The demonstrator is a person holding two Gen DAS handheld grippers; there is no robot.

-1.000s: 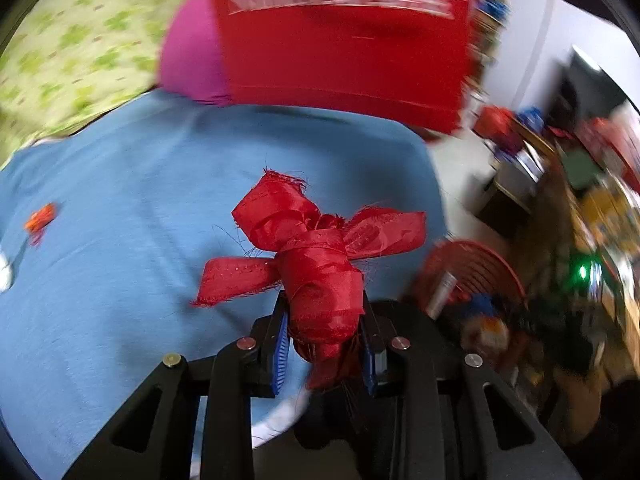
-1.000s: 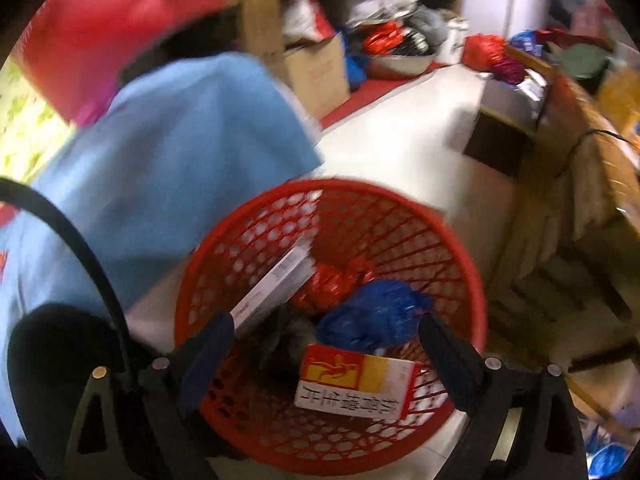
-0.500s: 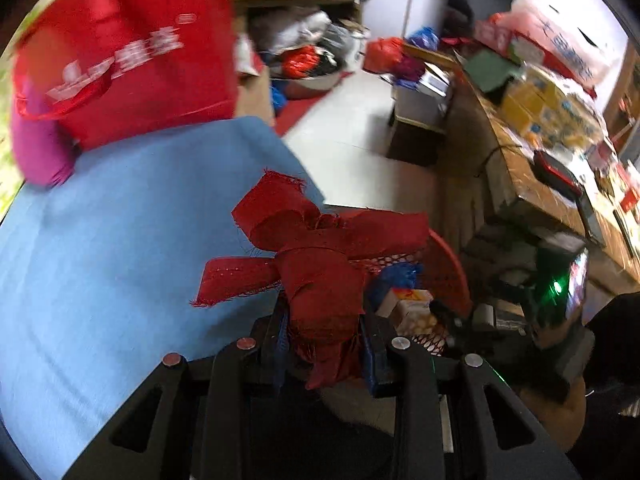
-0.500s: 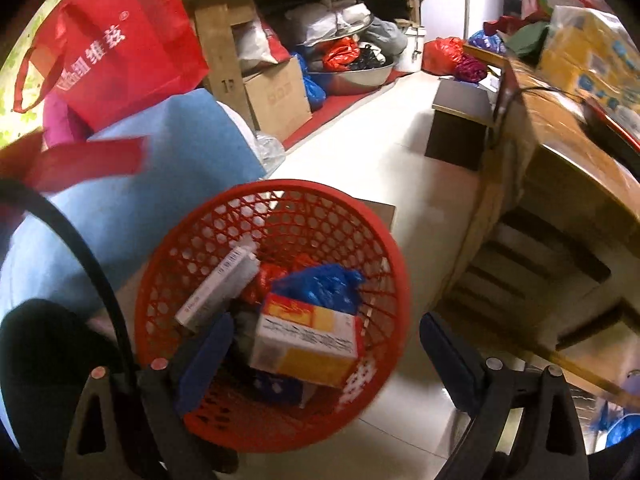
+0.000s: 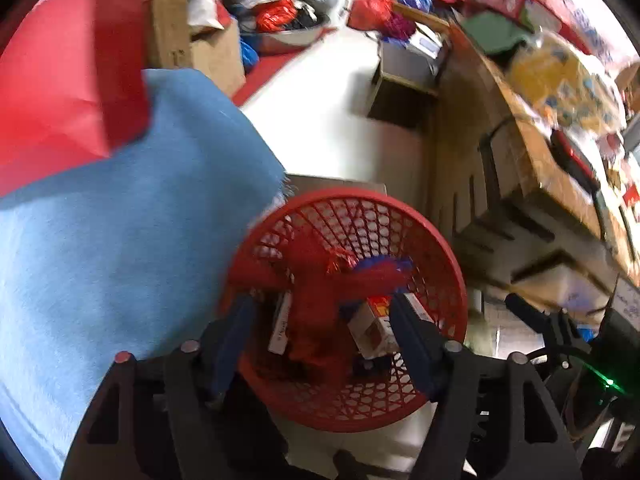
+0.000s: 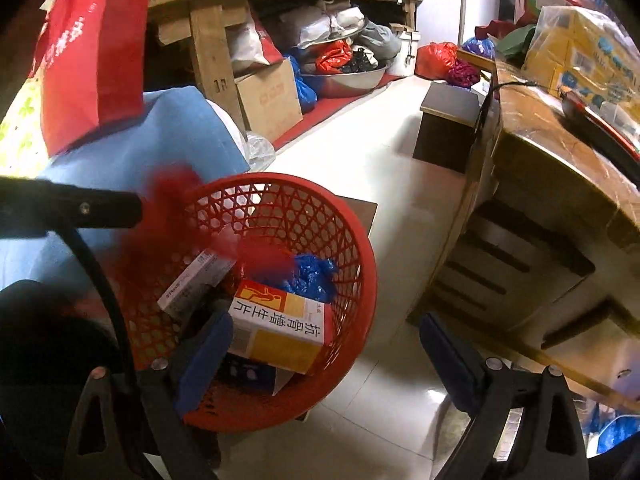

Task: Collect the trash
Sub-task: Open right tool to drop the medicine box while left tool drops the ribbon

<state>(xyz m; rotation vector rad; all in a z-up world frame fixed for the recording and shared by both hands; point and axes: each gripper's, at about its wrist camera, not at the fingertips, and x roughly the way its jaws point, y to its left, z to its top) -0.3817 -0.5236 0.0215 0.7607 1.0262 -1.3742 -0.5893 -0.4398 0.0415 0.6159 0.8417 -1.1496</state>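
A frayed red ribbon (image 5: 316,312) drops, blurred in mid-fall, into a red mesh wastebasket (image 5: 436,240) on the floor beside a surface draped in blue cloth (image 5: 120,240). The left tongs (image 5: 320,340) hang spread wide directly above the basket, nothing between the blue pads, the ribbon loose below them. From the right wrist view the same ribbon (image 6: 172,216) shows as a red smear across the basket's near rim (image 6: 360,240), partly over the edge, so whether it lands wholly inside cannot be told.

Already in the basket lie an orange-and-white medicine box (image 6: 280,320), a slim white carton (image 6: 196,280) and a crumpled blue plastic bag (image 6: 312,276), suggesting the collection is well along. The right tongs (image 6: 324,352) are also parted and empty, held just beside the basket over the pale tiled floor (image 6: 380,160).

A red shopping bag (image 6: 92,64) stands at the far end of the blue cloth, and a cluttered wooden counter (image 6: 540,152) runs along the right. No further scraps are visible on the stretch of cloth in view; what remains elsewhere cannot be judged.
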